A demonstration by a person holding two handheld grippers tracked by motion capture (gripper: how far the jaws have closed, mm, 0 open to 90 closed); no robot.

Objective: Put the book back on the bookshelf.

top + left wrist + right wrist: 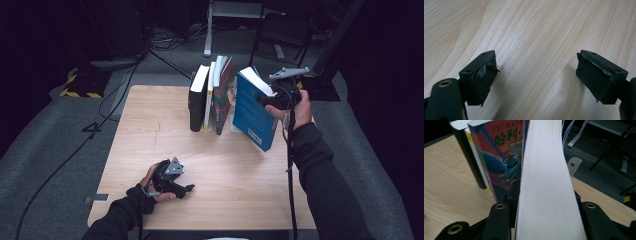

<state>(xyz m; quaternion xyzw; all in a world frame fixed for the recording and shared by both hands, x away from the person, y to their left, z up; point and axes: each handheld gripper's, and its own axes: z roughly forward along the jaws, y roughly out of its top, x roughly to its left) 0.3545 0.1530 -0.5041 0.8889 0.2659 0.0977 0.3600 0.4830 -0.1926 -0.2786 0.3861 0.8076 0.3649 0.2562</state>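
My right gripper (266,98) is shut on a thick blue book (254,112), holding it tilted above the table's back right. In the right gripper view the book's white page edge (546,185) runs up between the jaws. Beside it several books stand upright in a row: a black one (197,100), a thin white and yellow one (209,97), and a colourful one (223,95) whose illustrated cover (504,162) faces the held book. My left gripper (189,188) rests low on the table's front left, its jaws open; the pads (482,80) hold nothing over bare wood.
The wooden table (150,140) stands on grey carpet. A metal bookend (573,165) shows behind the held book. Cables (120,85) trail over the floor at the back left, and a chair (282,30) and a stand stand behind the table.
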